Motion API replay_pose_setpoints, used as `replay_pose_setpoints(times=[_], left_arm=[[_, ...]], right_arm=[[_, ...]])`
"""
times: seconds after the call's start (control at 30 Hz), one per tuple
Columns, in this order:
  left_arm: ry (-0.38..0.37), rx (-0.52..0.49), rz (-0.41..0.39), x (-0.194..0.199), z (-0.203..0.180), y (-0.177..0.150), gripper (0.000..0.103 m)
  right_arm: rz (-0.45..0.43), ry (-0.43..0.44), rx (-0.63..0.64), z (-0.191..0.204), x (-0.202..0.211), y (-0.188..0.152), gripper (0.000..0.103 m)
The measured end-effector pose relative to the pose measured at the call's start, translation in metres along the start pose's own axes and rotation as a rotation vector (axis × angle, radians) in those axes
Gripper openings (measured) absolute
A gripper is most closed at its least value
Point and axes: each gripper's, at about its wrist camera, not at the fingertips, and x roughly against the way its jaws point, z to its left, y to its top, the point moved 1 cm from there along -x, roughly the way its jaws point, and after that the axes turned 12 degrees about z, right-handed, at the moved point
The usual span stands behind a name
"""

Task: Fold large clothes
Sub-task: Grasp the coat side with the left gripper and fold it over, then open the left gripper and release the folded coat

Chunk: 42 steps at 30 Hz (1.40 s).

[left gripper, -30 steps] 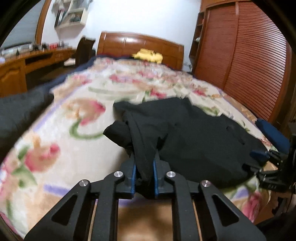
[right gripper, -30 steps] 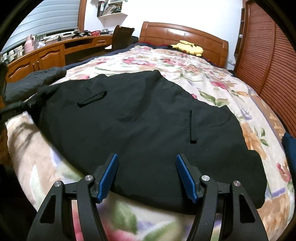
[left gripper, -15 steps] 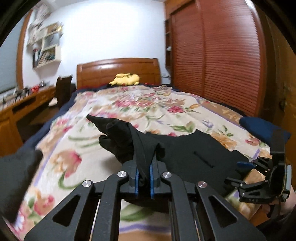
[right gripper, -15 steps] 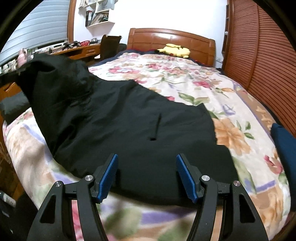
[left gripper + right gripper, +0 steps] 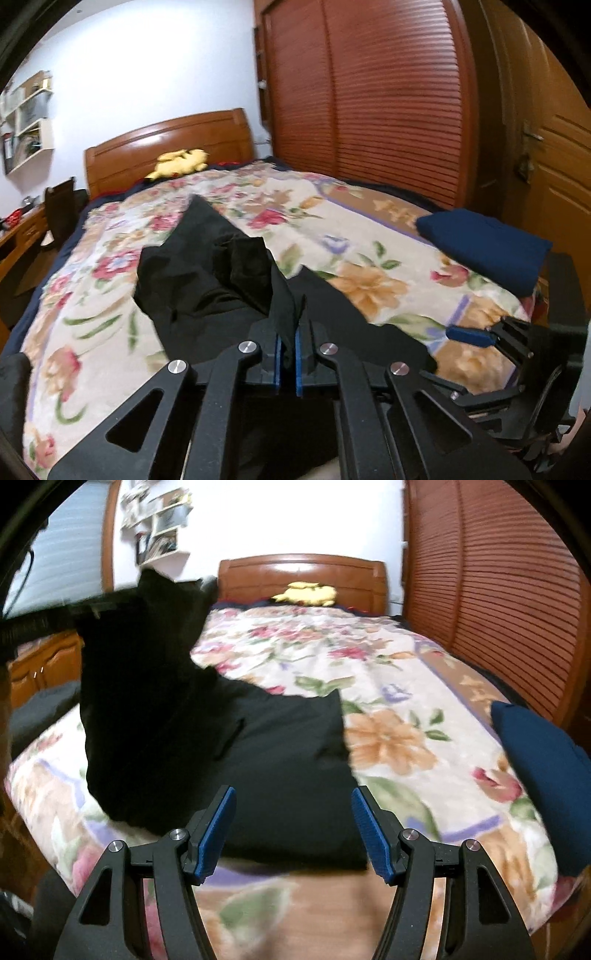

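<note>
1. Left gripper [image 5: 288, 334]: clenched on a fold of black garment [image 5: 207, 266], lifted above the bed [image 5: 369, 236].
2. Right gripper [image 5: 293, 821]: released, empty, over garment's near edge.
3. Rest of garment spread on floral blanket [image 5: 388, 686]; navy cloth [image 5: 546, 764] at right.

We see a bed [image 5: 413, 686] with a wooden headboard [image 5: 301, 572], covered by a cream floral blanket [image 5: 332, 229] whose blooms run pink, orange and green. On it lies a black garment [image 5: 280, 753] — its near part spread flat on the blanket by the foot edge, its left part raised off the bed. A folded navy cloth [image 5: 487, 243] rests on the blanket at the bed's right edge, well apart from the black one. At the head end a yellow plush toy [image 5: 181, 164] lies just before the headboard — on a dark blue sheet [image 5: 79, 225] that shows along the blanket's border.
</note>
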Motion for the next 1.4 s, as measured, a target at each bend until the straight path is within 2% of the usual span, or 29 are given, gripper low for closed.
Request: replay_pose_setpoints(times=[0.13, 0.33, 0.37, 0.43, 0.47, 0.5, 0.53, 0.57, 0.6, 0.67, 0.77, 0.93, 1.2, 1.4], left_arm=[[-0.055, -0.017, 0.048, -0.016, -0.016, -0.006, 0.005], [-0.061, -0.012, 0.106, -0.023, -0.014, -0.009, 0.005], [-0.058, -0.016, 0.105, -0.02, -0.015, -0.01, 0.009], [-0.08, -0.024, 0.095, -0.011, -0.014, -0.013, 0.022], [-0.106, -0.023, 0.076, -0.002, -0.013, -0.015, 0.036], [-0.119, -0.021, 0.062, 0.002, -0.013, -0.016, 0.046], [-0.13, -0.016, 0.041, 0.012, -0.011, -0.018, 0.049], [-0.137, -0.011, 0.024, 0.022, -0.009, -0.02, 0.059], [-0.143, -0.004, 0.011, 0.028, -0.005, -0.022, 0.072], [-0.143, 0.022, -0.018, 0.042, 0.006, -0.032, 0.082], [-0.104, 0.057, -0.032, 0.051, 0.027, -0.05, 0.082], [0.001, 0.101, -0.026, 0.053, 0.066, -0.083, 0.082], [0.067, 0.184, -0.018, 0.056, 0.118, -0.127, 0.082], [0.098, 0.239, -0.007, 0.064, 0.153, -0.157, 0.082]], right_arm=[[0.007, -0.021, -0.037, -0.013, 0.001, -0.002, 0.067], [0.013, -0.028, -0.07, -0.023, 0.0, -0.002, 0.067], [0.01, -0.029, -0.065, -0.021, 0.002, -0.002, 0.067], [0.004, -0.031, -0.054, -0.015, 0.003, -0.002, 0.067], [0.002, -0.035, -0.048, -0.012, 0.003, -0.001, 0.067], [-0.001, -0.036, -0.043, -0.017, 0.003, -0.002, 0.067], [-0.003, -0.037, -0.039, -0.016, 0.004, -0.001, 0.067], [-0.005, -0.035, -0.037, -0.016, 0.003, -0.001, 0.067], [-0.007, -0.034, -0.035, -0.016, 0.004, -0.002, 0.067], [-0.011, -0.029, -0.033, -0.016, 0.003, -0.002, 0.067], [-0.022, -0.017, -0.028, -0.014, 0.004, -0.003, 0.067], [-0.035, 0.007, -0.024, -0.011, 0.006, -0.004, 0.067], [-0.074, 0.042, 0.027, 0.016, 0.01, 0.009, 0.067], [-0.088, 0.093, 0.083, 0.053, 0.006, 0.043, 0.067]])
